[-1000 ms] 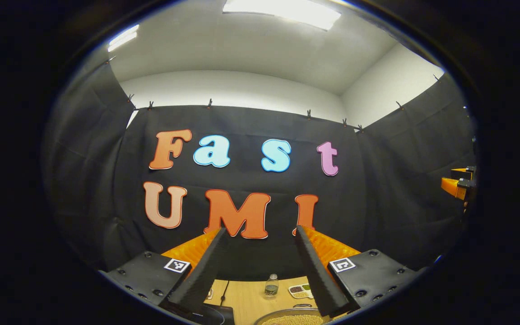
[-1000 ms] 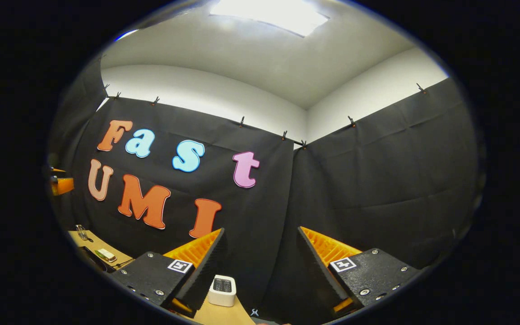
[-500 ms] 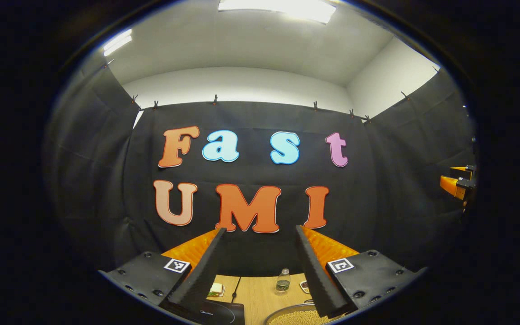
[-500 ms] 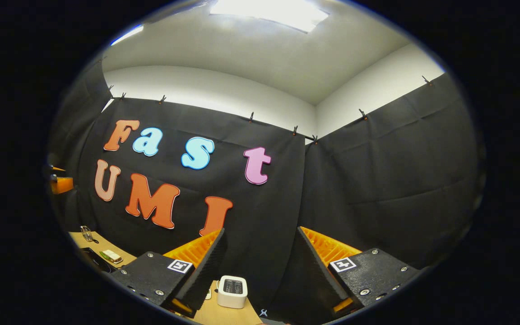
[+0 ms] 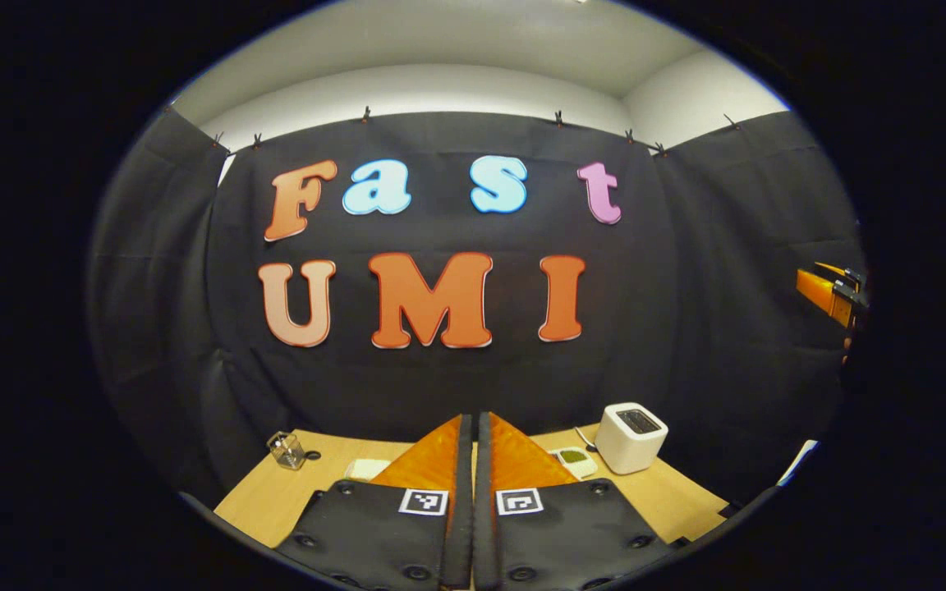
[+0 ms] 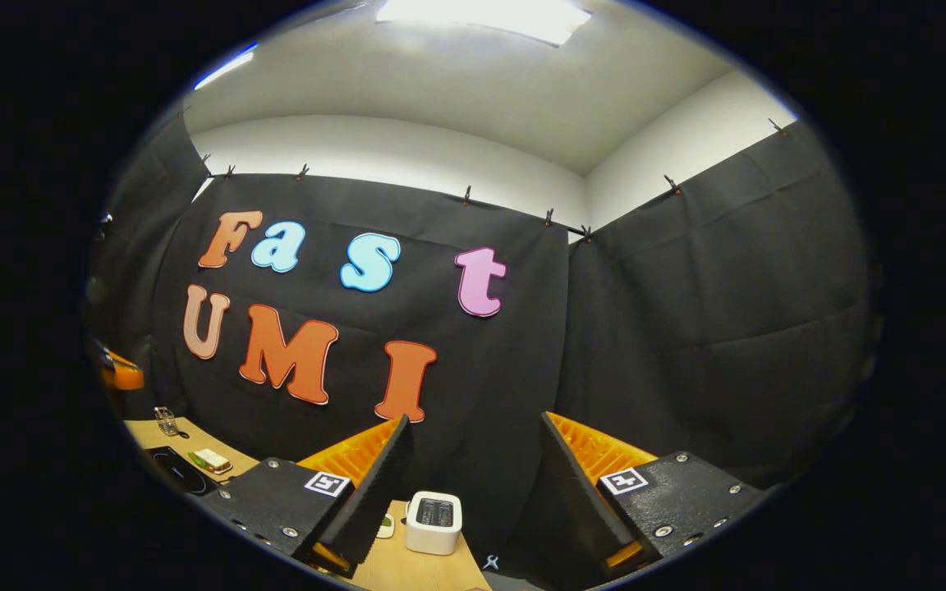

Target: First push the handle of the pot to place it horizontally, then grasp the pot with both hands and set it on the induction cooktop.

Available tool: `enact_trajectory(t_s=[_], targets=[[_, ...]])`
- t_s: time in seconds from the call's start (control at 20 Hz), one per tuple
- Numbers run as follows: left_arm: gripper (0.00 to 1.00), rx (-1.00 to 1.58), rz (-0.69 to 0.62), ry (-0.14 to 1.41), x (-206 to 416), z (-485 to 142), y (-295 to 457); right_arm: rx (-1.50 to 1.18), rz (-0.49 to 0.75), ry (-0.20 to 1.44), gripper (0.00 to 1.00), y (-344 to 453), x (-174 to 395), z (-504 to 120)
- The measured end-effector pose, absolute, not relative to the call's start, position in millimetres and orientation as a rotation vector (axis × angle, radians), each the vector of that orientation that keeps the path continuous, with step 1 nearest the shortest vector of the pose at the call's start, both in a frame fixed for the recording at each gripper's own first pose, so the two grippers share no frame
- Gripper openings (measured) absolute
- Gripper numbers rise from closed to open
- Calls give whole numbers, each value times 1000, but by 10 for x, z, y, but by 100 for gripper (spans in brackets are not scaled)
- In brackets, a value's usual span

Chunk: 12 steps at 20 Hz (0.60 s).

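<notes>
While you're aimed high at the booth wall, left gripper [image 5: 473, 460]: fingers pressed together, nothing between them.
Right gripper [image 6: 473, 492]: jaws wide apart, holding nothing; it also sits at the far right edge of the left gripper view.
Table [image 5: 292, 492]: just below both tools.
Pot position: cannot tell; my guess is low and near, under both cameras' aim. Tilt down before you commit.
Induction cooktop [image 6: 176, 469]: dark slab at the table's left, near edge.
Pot handling: judge it rigid, slick-walled and fairly heavy, more so if loaded. Nudge the handle with a closed tip, then pinch the rim on opposite sides and lift level.
Left gripper view extra: small dish [image 5: 573, 460] just left of the white appliance [image 5: 636, 427], glass jar [image 5: 286, 449] far left.
Right gripper view extra: the cooktop, with a small snack item [image 6: 212, 460] just beside it.
</notes>
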<state>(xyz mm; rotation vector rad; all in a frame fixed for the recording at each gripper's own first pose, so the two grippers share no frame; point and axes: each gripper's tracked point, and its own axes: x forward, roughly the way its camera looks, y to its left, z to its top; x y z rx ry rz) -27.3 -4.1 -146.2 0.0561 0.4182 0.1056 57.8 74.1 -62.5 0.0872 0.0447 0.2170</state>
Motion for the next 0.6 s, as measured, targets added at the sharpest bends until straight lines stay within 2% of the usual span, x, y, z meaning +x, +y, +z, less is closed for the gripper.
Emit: enact_trajectory(t_s=[0.05,0.15,0.6], targets=[[11,31,96,475,-308,-1644,-99,89,226,47,95,746,596,-662],[7,7,105,595,-429,-1989,-179,90,245,56,95,747,634,-735],[8,-119,218,957,-1043,-2969,-387,103,329,89,95,759,827,-1131]])
